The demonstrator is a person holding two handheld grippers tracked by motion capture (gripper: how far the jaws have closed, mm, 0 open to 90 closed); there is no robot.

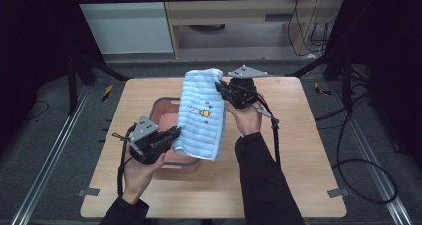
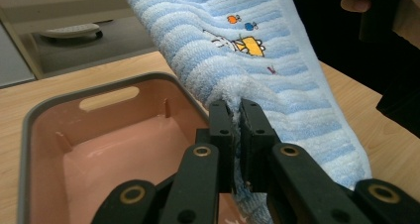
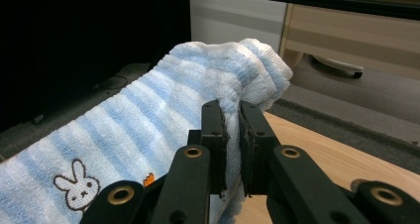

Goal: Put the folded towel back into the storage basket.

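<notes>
Blue striped towel (image 1: 203, 114) held off the worktop (image 1: 298, 150) above the pink bin (image 1: 164, 105), left gripper (image 1: 171, 135) clamped on its near edge, right gripper (image 1: 221, 88) on its far edge, apparently to stretch it flat for folding or lowering in.
</notes>
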